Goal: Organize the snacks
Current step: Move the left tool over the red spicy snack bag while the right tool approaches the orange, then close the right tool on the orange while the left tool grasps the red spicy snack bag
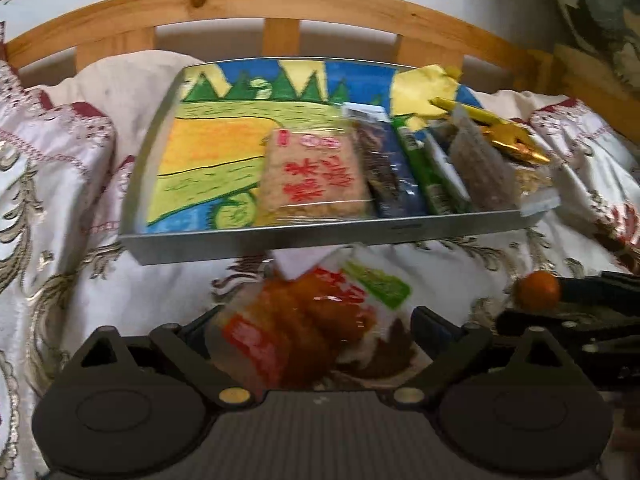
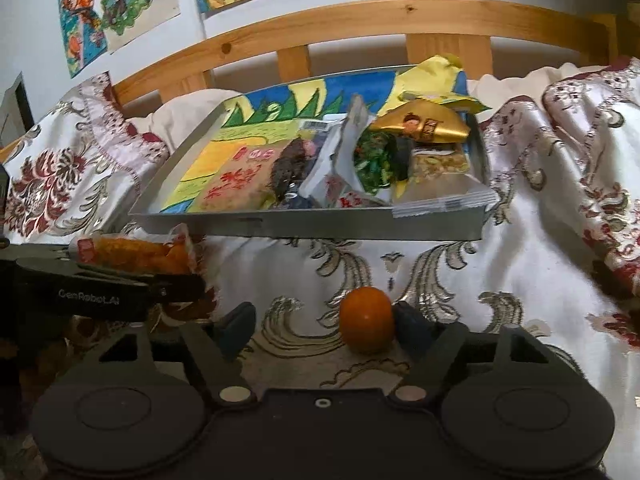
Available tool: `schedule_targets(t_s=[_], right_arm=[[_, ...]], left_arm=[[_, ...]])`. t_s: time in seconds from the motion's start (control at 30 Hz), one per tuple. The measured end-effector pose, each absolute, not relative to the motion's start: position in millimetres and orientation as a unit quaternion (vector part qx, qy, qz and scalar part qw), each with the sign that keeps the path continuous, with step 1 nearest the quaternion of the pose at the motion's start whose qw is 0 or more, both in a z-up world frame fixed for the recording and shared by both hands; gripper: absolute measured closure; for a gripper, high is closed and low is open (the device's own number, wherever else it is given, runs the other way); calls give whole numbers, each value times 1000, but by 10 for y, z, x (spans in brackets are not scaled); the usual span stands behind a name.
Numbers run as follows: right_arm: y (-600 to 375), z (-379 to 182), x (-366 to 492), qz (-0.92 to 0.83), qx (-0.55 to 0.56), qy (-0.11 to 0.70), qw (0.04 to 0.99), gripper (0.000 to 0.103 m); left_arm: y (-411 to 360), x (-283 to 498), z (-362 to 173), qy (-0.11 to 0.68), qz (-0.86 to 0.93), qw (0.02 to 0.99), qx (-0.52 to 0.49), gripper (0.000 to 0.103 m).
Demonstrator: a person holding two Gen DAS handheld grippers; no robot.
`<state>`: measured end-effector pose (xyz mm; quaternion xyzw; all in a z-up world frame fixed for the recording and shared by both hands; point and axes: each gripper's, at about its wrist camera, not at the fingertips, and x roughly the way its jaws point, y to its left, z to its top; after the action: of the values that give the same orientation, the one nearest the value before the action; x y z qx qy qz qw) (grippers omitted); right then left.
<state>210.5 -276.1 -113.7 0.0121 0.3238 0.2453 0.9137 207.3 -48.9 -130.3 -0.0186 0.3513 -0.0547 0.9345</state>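
Straddling a clear packet of orange-brown snacks (image 1: 304,320) on the embroidered bedspread (image 1: 80,200), the left gripper (image 1: 310,330) stood spread wide, its pads seeming clear of the wrapper on both sides. The right gripper (image 2: 324,324) was also unclenched around a small orange fruit (image 2: 367,319), with the right finger (image 2: 412,320) touching the fruit and the left finger (image 2: 236,328) well apart from it. Beyond both lay a metal tray (image 1: 320,236) lined with a colourful drawing, with wrapped snacks crowded at its right end, near a wooden bed rail (image 1: 280,0).
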Motion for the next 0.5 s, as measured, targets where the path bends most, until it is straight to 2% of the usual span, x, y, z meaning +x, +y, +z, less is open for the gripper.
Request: schedule_targets(t_s=[0.17,0.5], right_arm=[[-2729,-1139,2091,255,7,326,910,40],[-2654,-1136,2040,269,-15,330,905,52]], left_arm=[[-562,2052,-1295,352,-76,933,-19,14],[-452,2033,-1276,355,-70,930,-55,32]])
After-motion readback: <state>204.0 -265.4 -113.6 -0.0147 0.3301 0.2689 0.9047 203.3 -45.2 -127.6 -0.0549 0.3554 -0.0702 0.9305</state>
